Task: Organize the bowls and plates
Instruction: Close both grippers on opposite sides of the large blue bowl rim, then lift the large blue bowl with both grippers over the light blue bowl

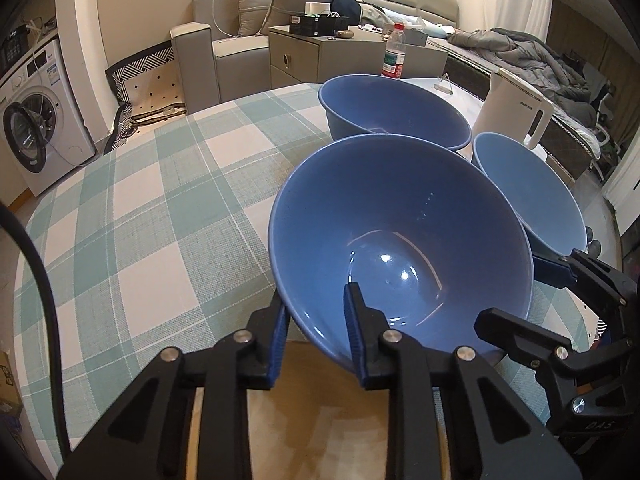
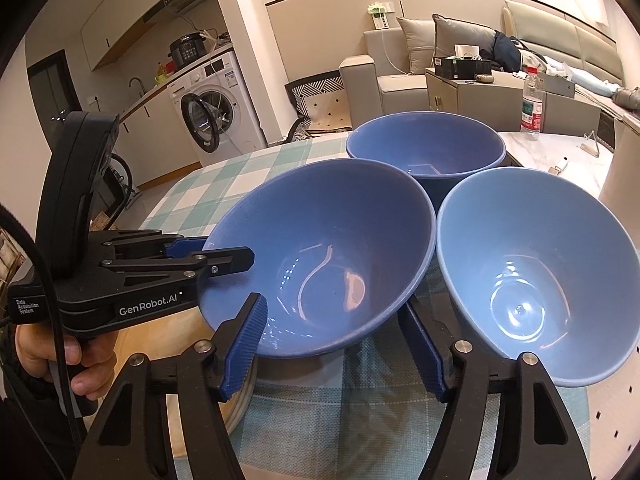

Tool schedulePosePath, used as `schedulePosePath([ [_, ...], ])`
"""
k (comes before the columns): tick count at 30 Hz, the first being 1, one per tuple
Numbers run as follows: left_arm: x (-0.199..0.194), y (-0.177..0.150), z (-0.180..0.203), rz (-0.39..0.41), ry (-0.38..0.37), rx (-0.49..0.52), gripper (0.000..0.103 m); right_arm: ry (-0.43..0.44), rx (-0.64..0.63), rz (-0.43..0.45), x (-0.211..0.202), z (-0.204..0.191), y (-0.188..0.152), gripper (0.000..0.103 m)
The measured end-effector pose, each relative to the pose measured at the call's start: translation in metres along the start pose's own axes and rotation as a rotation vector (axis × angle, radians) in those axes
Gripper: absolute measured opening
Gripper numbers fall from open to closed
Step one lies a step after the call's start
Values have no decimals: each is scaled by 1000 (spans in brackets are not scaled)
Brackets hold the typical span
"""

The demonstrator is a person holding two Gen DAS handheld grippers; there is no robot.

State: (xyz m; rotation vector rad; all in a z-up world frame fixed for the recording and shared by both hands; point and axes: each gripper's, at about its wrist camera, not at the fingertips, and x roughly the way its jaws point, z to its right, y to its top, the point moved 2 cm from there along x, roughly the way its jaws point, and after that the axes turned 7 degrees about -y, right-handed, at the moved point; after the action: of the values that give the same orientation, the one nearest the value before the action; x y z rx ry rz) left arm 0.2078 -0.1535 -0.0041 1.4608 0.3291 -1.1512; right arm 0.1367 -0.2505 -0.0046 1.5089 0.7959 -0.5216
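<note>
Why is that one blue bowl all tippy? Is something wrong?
The nearest blue bowl is tilted because the left gripper pinches its rim. The paler bowl also leans, though the right gripper stands open. The far bowl sits level. Nothing is spilled or broken.

A checked green and white tablecloth point(image 1: 152, 208) covers the table before me. A white electric kettle point(image 1: 516, 112) stands at its far right edge, and a clear water bottle point(image 1: 394, 54) with a red cap stands farther back. Beyond, a grey sofa point(image 1: 240, 46) holds cushions. A white washing machine point(image 2: 218, 102) sits at left, door open.
</note>
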Motion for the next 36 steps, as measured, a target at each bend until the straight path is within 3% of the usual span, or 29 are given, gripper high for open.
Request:
schedulePosePath([
  [36,-51,1,13,113,18,11,26,0,-41,108,-46,-15,6,70],
])
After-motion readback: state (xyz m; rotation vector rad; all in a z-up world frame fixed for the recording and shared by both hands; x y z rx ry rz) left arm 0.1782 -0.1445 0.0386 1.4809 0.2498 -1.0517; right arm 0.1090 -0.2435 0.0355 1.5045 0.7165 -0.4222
